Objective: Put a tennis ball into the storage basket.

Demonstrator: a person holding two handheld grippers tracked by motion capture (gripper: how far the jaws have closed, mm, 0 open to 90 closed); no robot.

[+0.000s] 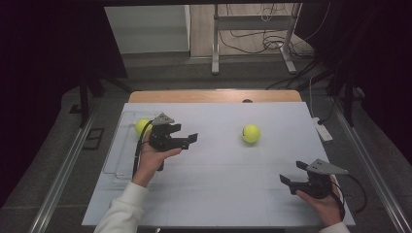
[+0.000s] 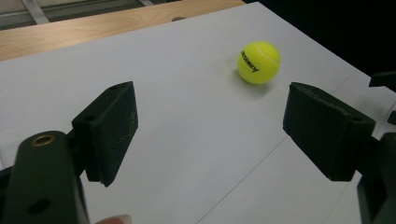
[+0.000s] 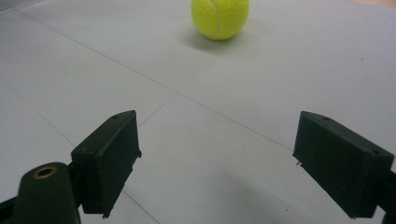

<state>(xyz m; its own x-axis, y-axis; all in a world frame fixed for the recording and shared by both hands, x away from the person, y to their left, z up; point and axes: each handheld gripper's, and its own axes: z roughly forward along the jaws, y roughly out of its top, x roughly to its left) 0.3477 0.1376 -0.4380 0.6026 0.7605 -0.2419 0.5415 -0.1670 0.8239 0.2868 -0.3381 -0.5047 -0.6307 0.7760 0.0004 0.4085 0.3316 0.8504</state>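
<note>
Tennis ball [image 1: 251, 133] on worktop [image 1: 218, 189]: light, fuzzy, springy, rolls easily; grab across its middle. Left hand-held gripper [image 1: 193, 139] and right hand-held gripper [image 1: 293, 174] both released, empty.

In the high view the left gripper [image 1: 190, 139] covers part of the ball [image 1: 142, 126] in the clear tray [image 1: 116, 145], so how the ball lies in the tray I cannot tell. In the right gripper view the top edge cuts off the other ball [image 3: 220, 17]. In the left gripper view its black print [image 2: 249, 61] is too small to read, and the right gripper [image 2: 385, 95] is cut off by the right edge
</note>
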